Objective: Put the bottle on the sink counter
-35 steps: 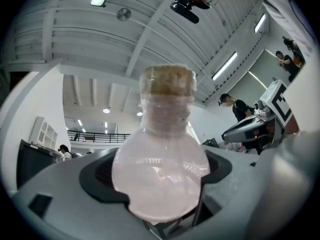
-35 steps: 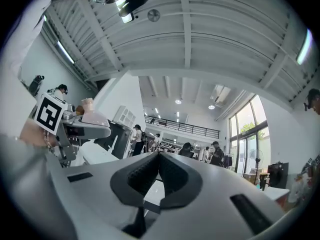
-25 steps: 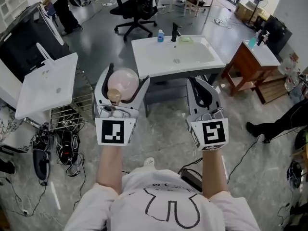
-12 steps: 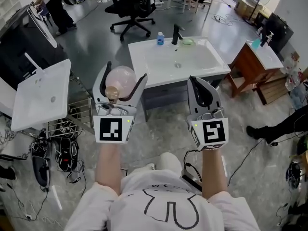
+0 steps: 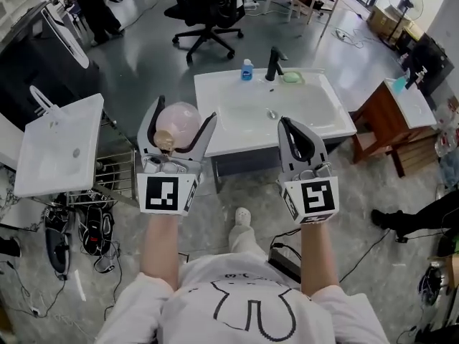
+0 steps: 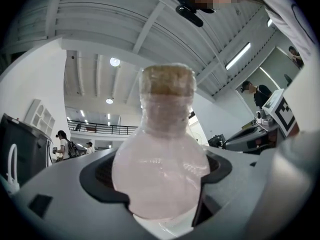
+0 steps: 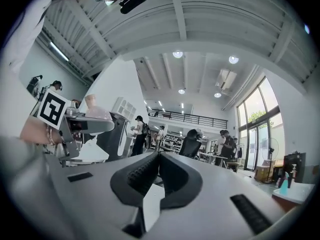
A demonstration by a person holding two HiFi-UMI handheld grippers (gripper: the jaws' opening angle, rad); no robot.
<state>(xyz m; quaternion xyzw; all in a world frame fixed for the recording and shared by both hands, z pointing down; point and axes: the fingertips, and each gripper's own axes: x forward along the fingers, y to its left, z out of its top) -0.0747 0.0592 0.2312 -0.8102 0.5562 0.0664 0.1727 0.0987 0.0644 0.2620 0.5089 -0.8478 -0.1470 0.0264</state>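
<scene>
**Bottle held in the left gripper, short of the sink counter**

A round, pale pink translucent bottle (image 5: 181,120) is clamped between the jaws of the left gripper (image 5: 185,113). In the left gripper view the bottle's (image 6: 160,174) bulb is seen pressed between the two dark pads of that gripper (image 6: 160,189), with its short neck and tan stopper (image 6: 166,81) standing above the jaws. In the head view the stopper end is turned toward the person.

The bottle has not been set down. It is held in the air and is seen just at the front left corner of the white sink counter (image 5: 326,99). How far above or in front of the counter it hangs cannot be told.

The right gripper (image 5: 288,124) is held level beside the left one, in front of the counter's near edge. In the right gripper view its jaws (image 7: 157,159) are seen brought together, with nothing between them.

At the back rim of the counter a black faucet (image 5: 274,63) is mounted, with a small blue bottle (image 5: 247,69) to its left and a pale green object (image 5: 292,77) to its right. A second white sink top (image 5: 57,145) is seen at the left, a wooden table (image 5: 384,117) at the right, and a black office chair (image 5: 208,9) beyond the counter.
</scene>
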